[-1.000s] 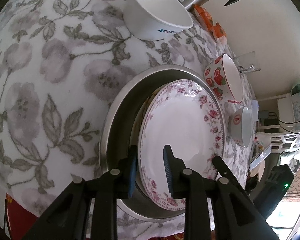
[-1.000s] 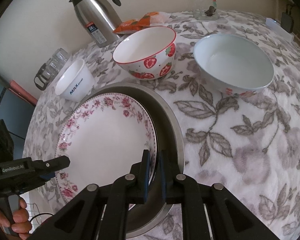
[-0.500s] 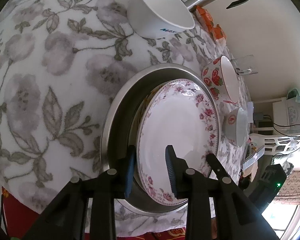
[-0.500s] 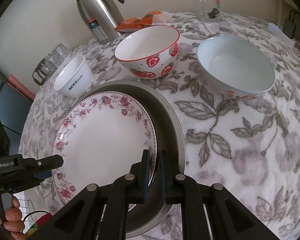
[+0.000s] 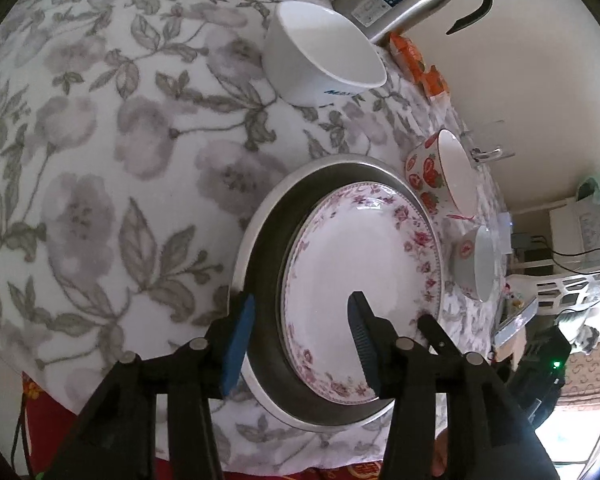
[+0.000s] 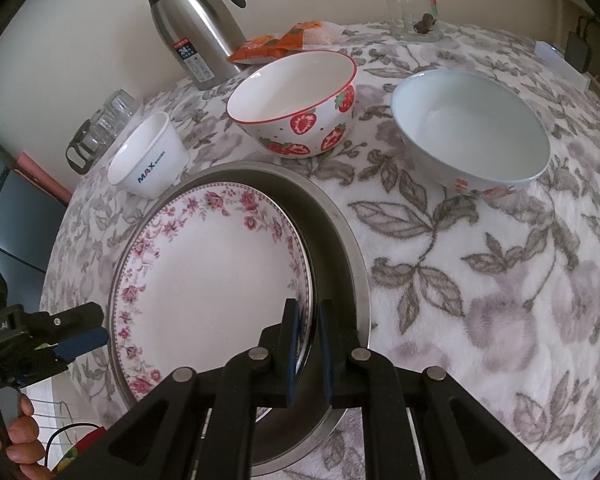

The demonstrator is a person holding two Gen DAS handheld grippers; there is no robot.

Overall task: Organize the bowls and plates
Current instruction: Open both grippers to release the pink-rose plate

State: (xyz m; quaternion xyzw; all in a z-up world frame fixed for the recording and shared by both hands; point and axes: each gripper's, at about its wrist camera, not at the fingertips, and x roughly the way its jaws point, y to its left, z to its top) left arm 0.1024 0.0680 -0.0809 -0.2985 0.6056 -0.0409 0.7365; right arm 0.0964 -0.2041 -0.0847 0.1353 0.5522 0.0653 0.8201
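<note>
A white plate with a pink floral rim (image 6: 216, 280) lies inside a wide steel pan (image 6: 340, 240) on the flowered tablecloth. My right gripper (image 6: 309, 336) is shut on the plate's near right rim. My left gripper (image 5: 300, 320) straddles the plate (image 5: 360, 264) and the pan's rim (image 5: 268, 240). Its jaws are opening and its blue pads (image 5: 240, 336) stand clear of both. Behind the pan sit a strawberry bowl (image 6: 296, 104), a pale blue bowl (image 6: 472, 136) and a small white bowl (image 6: 148, 160).
A steel thermos (image 6: 192, 32), orange snack packets (image 6: 280, 42) and a glass mug (image 6: 412, 8) stand along the wall. A glass jar (image 6: 104, 128) sits at the table's left edge. A hand (image 6: 16, 440) holds the left gripper's handle.
My left gripper's pads have spread wide apart, away from the plate's rim. The plate has settled lower in the pan. The right gripper keeps its grip and has not moved.
</note>
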